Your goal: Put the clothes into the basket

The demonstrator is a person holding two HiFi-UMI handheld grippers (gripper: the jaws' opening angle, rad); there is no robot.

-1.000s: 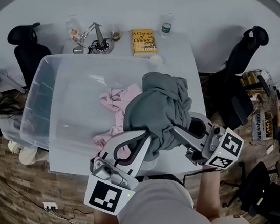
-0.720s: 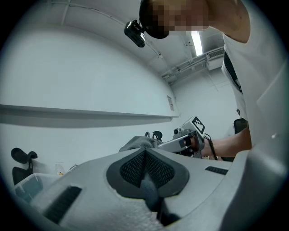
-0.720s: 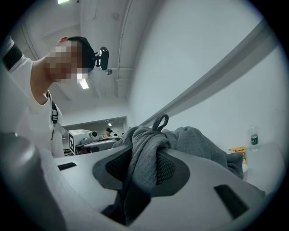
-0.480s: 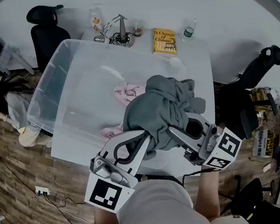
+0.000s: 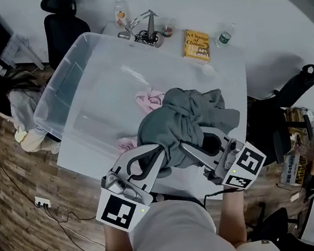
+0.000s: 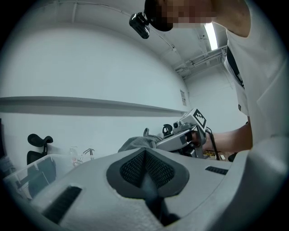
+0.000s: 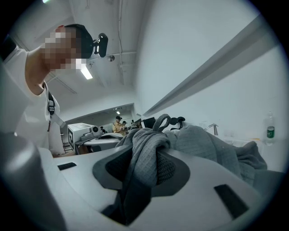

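right gripper view: right gripper (image 7: 143, 158) fingers clamped on grey garment (image 5: 183, 124), raised above worktop (image 5: 227, 89) near clear basket (image 5: 60, 95); left gripper (image 6: 145, 158) fingers together.

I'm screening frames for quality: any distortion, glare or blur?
Head view: strong fisheye curving; table sharp, evenly lit. Left gripper view: dark round vignette, near jaws soft. Right gripper view: same vignette, ceiling light blown out, garment in the jaws crisp.

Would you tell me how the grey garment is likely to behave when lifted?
Probably floppy: the grey garment bunches and droops over the right gripper. Likely light, since a pinched fold holds it. Loose ends may snag the clear bin rim.
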